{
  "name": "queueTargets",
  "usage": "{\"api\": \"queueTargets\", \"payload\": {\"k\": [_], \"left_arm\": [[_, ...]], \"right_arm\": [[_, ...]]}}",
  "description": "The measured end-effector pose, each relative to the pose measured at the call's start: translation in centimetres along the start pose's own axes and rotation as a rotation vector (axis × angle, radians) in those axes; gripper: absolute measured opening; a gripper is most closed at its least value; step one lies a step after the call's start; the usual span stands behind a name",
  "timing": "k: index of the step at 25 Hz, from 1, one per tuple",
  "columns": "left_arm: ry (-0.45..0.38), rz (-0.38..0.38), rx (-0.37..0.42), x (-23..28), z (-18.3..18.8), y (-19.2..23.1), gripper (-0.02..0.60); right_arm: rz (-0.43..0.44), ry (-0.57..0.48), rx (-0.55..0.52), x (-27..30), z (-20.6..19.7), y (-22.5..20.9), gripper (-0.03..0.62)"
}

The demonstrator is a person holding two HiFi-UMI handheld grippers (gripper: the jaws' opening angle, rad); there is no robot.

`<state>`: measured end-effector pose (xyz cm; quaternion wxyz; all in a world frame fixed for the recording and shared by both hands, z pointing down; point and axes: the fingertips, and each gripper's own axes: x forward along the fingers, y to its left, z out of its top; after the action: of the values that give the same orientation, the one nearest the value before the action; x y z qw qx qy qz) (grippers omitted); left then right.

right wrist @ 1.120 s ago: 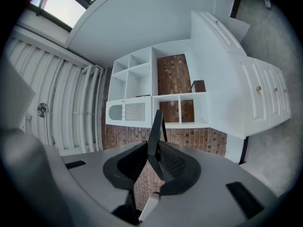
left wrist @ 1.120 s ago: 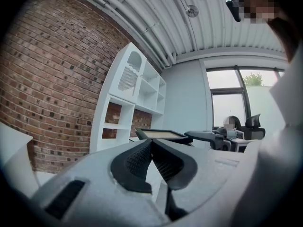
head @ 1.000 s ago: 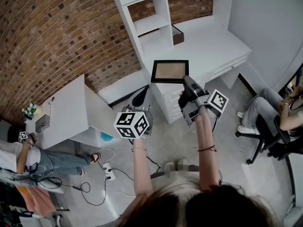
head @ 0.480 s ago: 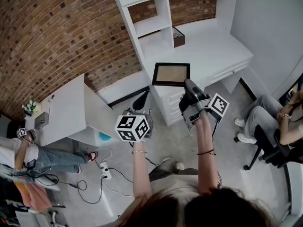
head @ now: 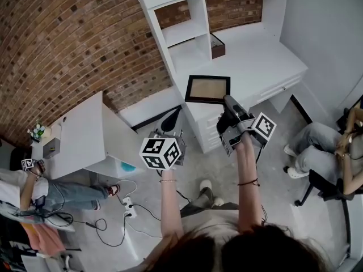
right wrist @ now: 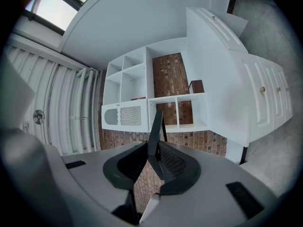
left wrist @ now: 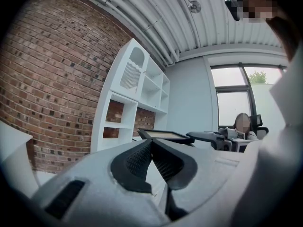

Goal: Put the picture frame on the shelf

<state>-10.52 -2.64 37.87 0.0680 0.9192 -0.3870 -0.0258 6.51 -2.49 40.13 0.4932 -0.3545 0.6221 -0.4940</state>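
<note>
Picture frame (head: pixel 207 89) nearer shelf (head: pixel 184 32), over desk (head: pixel 261 55)

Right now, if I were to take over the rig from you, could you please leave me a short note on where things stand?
Right gripper: shut on the picture frame by its near edge, holding it roughly flat, face up, in the air in front of the white shelf unit.
Left gripper: shut, nothing in it, held lower and off to the left.
Done: the frame is in hand, resting on no surface.
Left: set the frame on a shelf and let go.
</note>
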Motion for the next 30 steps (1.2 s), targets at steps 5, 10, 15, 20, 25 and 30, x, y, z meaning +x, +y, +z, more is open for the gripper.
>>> {"api": "queueTargets", "payload": {"k": [5, 10, 15, 20, 25, 30], "left_arm": [[-0.004, -0.009, -0.003, 1.4, 0.2, 1.6, 0.011], [0.006, -0.023, -0.007, 3.3, 0.0, 3.6, 0.011], [0.006, -0.039, -0.009, 5.5, 0.3, 5.1, 0.011], [0.006, -0.066, -0.006, 7.6, 0.5, 5.8, 0.011], [0.006, -0.092, -0.004, 9.2, 0.8, 6.7, 0.011], [0.008, -0.111, -0.012, 10.8, 1.1, 7.4, 0.011]], "right_arm": [[-0.005, -0.008, -0.002, 1.6, 0.4, -1.1, 0.075], [-0.009, -0.024, 0.002, 3.8, 0.9, -2.1, 0.075], [-0.014, -0.039, 0.009, 5.7, 1.7, -2.9, 0.075], [-0.025, -0.057, 0.005, 7.0, 2.8, -3.6, 0.075], [-0.025, -0.083, -0.001, 8.1, 3.6, -4.0, 0.075], [-0.031, -0.089, 0.001, 9.5, 4.0, -4.2, 0.075]]}}
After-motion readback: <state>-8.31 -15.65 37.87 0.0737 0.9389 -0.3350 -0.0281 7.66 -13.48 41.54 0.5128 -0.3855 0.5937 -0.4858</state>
